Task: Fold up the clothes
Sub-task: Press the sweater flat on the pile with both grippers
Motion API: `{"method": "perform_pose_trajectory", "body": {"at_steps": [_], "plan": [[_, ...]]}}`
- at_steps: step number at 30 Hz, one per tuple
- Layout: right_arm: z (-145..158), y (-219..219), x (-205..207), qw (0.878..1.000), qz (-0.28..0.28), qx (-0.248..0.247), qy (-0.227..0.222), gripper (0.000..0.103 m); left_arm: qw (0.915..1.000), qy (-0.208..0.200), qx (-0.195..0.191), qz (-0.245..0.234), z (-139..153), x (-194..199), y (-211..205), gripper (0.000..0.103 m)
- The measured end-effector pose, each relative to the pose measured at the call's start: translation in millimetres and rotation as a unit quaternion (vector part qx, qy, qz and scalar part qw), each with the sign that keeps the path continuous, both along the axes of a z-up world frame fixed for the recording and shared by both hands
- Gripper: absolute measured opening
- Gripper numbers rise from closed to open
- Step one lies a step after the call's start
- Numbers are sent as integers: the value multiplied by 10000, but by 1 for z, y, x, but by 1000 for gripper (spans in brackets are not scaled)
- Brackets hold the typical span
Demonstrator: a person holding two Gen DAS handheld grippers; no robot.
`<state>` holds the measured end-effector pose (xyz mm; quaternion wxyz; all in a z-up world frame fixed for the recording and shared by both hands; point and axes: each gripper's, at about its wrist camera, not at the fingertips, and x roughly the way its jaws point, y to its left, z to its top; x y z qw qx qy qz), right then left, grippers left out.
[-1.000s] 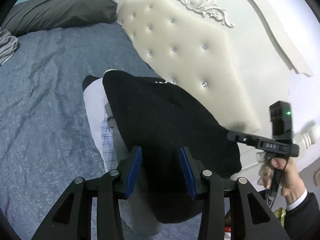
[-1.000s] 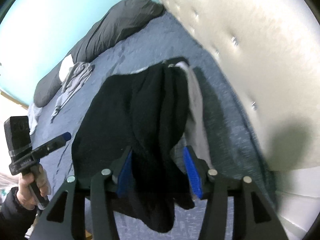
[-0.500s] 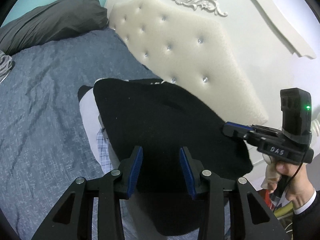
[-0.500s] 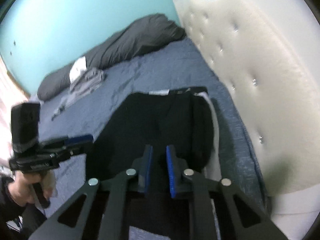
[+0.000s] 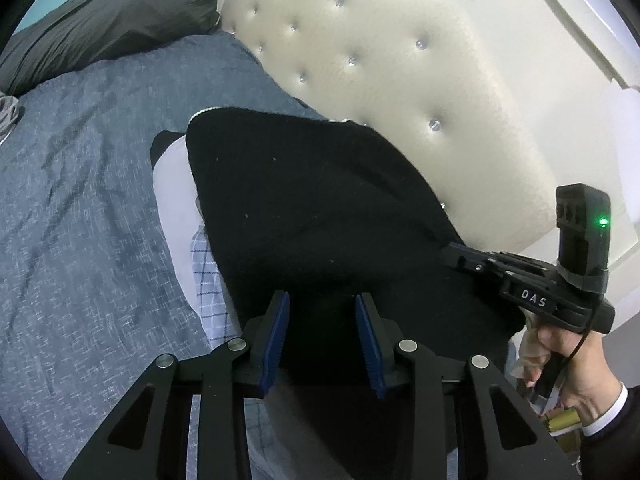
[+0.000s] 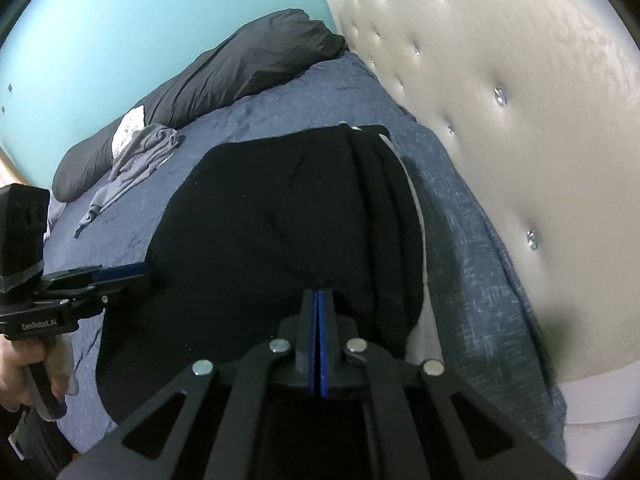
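our right gripper [image 6: 318, 300] pinches the black sweater's [image 5: 312, 208] near edge, our left gripper [image 5: 322, 320] spread above it, blue bedspread [image 5: 88, 184] beneath

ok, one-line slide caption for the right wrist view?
Right gripper shut on black garment on blue bed cover; left gripper alongside.

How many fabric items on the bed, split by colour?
Black: 1, the black garment on top of the stack.
Light: 1, the white garment under it; a checked piece also shows there, possibly part of it.
Grey: 2, the crumpled grey garment and the dark grey pillow.
Total: 4, not counting the blue bedspread.
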<state>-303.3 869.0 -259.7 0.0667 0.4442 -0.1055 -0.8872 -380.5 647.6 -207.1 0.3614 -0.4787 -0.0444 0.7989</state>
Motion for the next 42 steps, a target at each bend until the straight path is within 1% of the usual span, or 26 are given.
{"method": "perform_pose_trajectory", "body": {"at_steps": [9, 11, 13, 17, 20, 22, 24, 27, 29, 31, 35, 36, 37, 40, 42], "plan": [[-19, 1, -3, 9999, -106, -65, -35, 0, 10000, -40, -22, 51, -17, -4, 1, 38], [-20, 1, -4, 9999, -128, -95, -40, 0, 10000, -65, -20, 68, -16, -5, 0, 38], [-12, -1, 0, 9998, -125, -136, 39, 0, 9999, -102, -13, 87, -10, -7, 0, 37], [8, -4, 13, 9994, -105, -225, 237, 0, 9999, -78, 30, 110, 12, -2, -6, 37], [24, -7, 22, 9988, -90, -292, 385, 0, 9999, 90, 106, -27, 31, 14, -4, 37], [34, -9, 29, 9982, -80, -336, 484, 0, 9996, 116, 193, -161, 38, 26, 1, 37], [42, -12, 34, 9979, -57, -350, 550, 0, 9993, 164, 151, -296, 40, 36, 9, 37], [37, -21, 44, 9983, 14, -264, 513, 0, 9990, 182, 45, -407, 35, 48, 18, 37], [29, -23, 50, 9988, -24, -185, 443, 0, 9990, 271, -17, -360, 32, 51, 18, 37], [20, -23, 51, 9991, -101, -161, 371, 0, 9991, 263, -14, -341, 26, 53, 19, 36], [-1, -20, 55, 9987, -215, -295, 349, 0, 9990, 303, -40, -335, 16, 58, 21, 35], [-6, -20, 56, 9984, -247, -351, 370, 0, 9991, 299, -29, -314, 12, 58, 20, 32], [-10, -20, 57, 9982, -265, -386, 379, 0, 9991, 292, -20, -291, 9, 59, 19, 27], [-20, -20, 57, 9978, -336, -420, 390, 0, 9995, 227, 3, -227, -1, 56, 17, 19], [-23, -19, 56, 9975, -362, -468, 395, 0, 9995, 217, 12, -212, -4, 55, 16, 19]]}}
